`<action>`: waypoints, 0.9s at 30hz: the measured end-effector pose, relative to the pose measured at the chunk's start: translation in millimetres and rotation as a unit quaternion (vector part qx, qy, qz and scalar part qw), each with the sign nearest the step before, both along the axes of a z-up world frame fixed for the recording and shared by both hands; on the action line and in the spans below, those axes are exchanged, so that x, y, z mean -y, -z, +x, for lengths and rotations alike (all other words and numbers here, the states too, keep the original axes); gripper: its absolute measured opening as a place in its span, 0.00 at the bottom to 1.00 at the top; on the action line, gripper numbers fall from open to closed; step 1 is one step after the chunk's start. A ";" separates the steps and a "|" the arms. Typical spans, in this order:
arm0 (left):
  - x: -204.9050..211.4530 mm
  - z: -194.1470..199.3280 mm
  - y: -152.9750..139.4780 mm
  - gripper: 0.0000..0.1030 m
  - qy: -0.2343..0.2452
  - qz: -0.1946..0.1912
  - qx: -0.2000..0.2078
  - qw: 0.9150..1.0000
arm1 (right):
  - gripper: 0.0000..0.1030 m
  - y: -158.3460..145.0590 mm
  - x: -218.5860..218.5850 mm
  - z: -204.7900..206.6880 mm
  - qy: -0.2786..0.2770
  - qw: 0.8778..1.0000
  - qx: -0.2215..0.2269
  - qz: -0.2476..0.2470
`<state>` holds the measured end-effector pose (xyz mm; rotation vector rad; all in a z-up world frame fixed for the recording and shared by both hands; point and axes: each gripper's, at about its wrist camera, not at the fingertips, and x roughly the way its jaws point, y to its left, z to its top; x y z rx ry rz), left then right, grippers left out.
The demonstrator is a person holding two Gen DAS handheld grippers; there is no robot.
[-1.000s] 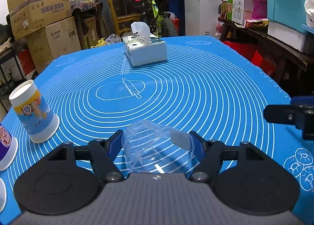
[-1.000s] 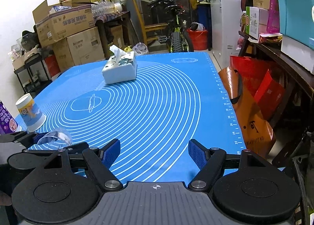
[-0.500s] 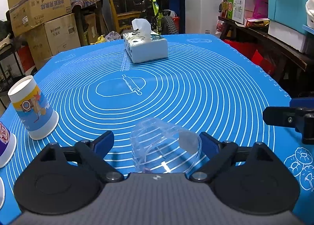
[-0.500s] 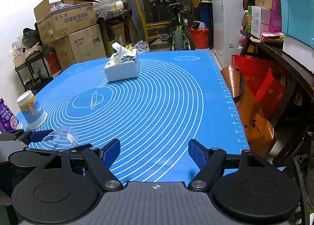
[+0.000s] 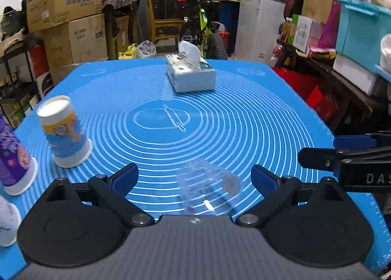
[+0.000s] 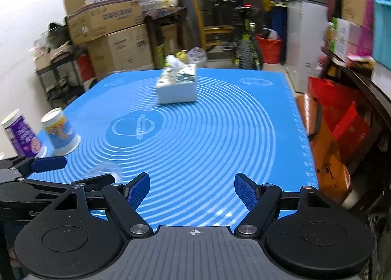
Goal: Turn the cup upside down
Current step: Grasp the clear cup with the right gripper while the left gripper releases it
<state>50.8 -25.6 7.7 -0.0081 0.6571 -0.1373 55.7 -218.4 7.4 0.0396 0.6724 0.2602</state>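
Your clear cup (image 5: 207, 180) sits on the mat (image 5: 244, 119) between the left claw's (image 5: 194, 177) fingers, touching neither; blur hides whether it lies on its side or stands inverted. If it lies sideways, regrip the wall near the wide end, lift, and set the rim flat; judging by its look, thin plastic will buckle, so squeeze lightly. The left claw is spread wide, holding nothing. The right claw (image 6: 191, 186) is equally spread and empty, at three o'clock from the cup. Paper cups (image 5: 63, 133) stand inverted at ten o'clock; steer clear.
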 end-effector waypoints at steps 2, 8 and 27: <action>-10.0 -1.8 -7.7 0.97 -0.010 -0.004 0.003 1.000 | 0.78 -8.8 -7.9 2.6 -0.019 1.000 -0.007 -0.004; -42.2 6.4 -15.2 1.00 -0.050 0.021 0.003 0.999 | 0.78 -25.2 -35.7 22.9 -0.066 0.996 -0.052 -0.004; -85.2 22.3 17.9 1.00 -0.081 0.047 -0.034 0.995 | 0.78 9.5 -130.1 103.8 -0.151 0.951 -0.268 -0.036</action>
